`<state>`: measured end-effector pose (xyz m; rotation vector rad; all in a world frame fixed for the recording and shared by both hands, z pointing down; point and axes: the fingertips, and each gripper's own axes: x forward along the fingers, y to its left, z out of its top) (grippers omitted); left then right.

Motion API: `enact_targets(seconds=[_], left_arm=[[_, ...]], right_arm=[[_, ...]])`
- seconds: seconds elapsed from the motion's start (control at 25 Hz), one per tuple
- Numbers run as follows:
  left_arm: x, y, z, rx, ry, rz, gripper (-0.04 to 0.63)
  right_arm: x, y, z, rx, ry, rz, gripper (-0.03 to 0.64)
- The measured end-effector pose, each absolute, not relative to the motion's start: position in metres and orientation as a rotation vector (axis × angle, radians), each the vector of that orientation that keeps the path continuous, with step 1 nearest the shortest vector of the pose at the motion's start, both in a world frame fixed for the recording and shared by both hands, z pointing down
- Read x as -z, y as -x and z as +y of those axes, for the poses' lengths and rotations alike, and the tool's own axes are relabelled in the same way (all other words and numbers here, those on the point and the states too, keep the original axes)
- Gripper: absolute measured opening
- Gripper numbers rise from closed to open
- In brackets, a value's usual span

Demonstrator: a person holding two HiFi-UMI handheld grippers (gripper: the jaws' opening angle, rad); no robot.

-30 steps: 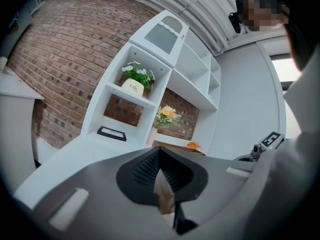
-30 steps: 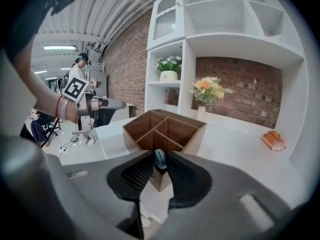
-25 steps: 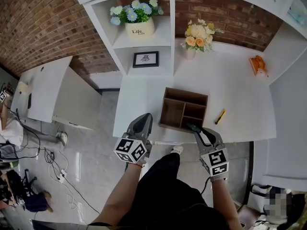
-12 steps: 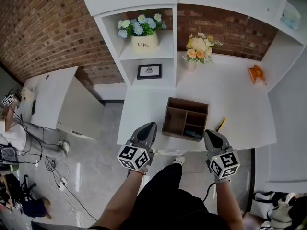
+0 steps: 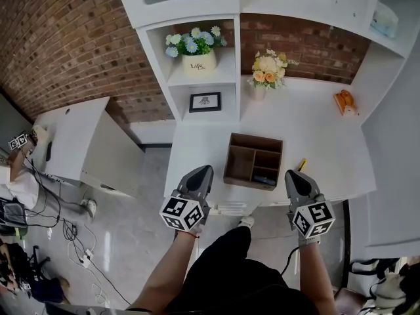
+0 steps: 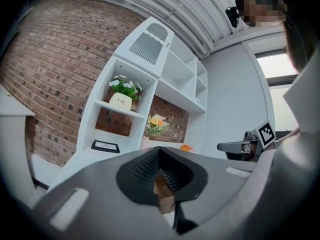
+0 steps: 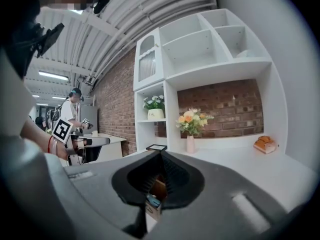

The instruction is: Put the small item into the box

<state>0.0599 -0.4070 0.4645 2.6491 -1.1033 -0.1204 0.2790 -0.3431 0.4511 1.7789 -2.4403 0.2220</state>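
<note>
A brown wooden box (image 5: 239, 162) with several compartments stands near the front of the white table (image 5: 321, 123). A small dark item (image 5: 264, 180) lies in its front right compartment. My left gripper (image 5: 204, 170) hovers at the table's front edge, left of the box, jaws shut and empty. At the front edge to the right of the box is my right gripper (image 5: 293, 174), also shut and empty. In the right gripper view the box (image 7: 158, 188) and the dark item (image 7: 152, 201) show just below the closed jaws. The left gripper view shows the box (image 6: 163, 188) under its jaws.
A yellow pen-like thing (image 5: 302, 165) lies right of the box. At the back stand a vase of flowers (image 5: 265, 71) and an orange object (image 5: 344, 101). The shelf unit holds a flower pot (image 5: 196, 52) and a framed picture (image 5: 205, 102).
My right gripper let go of the dark item in the box's front right compartment and drew back to the table's front edge. The left gripper barely moved.
</note>
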Motion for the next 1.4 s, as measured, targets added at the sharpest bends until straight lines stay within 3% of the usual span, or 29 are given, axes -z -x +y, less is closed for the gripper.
enact_targets(seconds=[1.4], left_arm=[[-0.440, -0.049, -0.341, 0.166, -2.720, -1.049, 0.002]], right_arm=[[-0.427, -0.252, -0.271, -0.130, -1.817, -2.481, 0.003]])
